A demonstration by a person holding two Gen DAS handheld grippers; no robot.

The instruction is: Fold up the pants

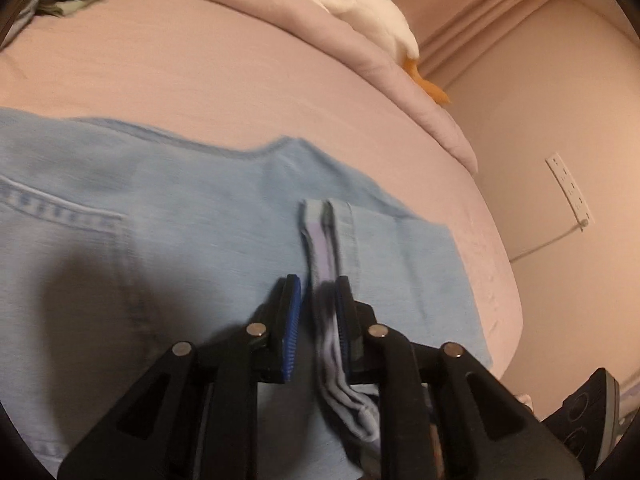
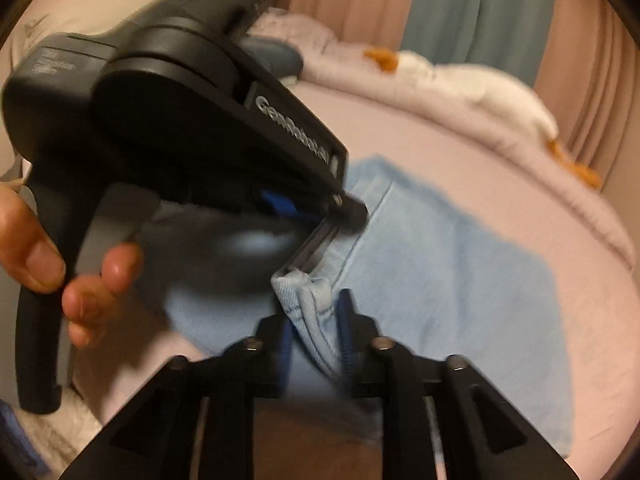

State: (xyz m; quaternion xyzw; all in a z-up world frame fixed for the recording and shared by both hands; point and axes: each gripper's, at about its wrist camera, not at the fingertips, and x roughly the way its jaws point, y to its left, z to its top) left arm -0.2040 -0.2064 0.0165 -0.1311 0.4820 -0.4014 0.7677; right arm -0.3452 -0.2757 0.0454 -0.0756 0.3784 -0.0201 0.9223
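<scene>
The bed (image 1: 200, 80) under its pink sheet carries everything, and the pale denim pants (image 1: 180, 220) lie flat across it, partly doubled over. My left gripper (image 1: 318, 300) has its fingers (image 1: 292, 312) nearly closed, with a folded hem edge between them; whether the pads press it I cannot tell. My right gripper (image 2: 316, 312) has a bunched seam edge between its fingers the same way — grip unclear. If either edge slips free, the layers could slide apart and the fold skew, and uneven tension between my hands would cause it. Only the right view shows my left hand (image 2: 60, 264) on the handle; only the left view shows the back pocket (image 1: 60, 208) and the wall socket (image 1: 570, 192).
</scene>
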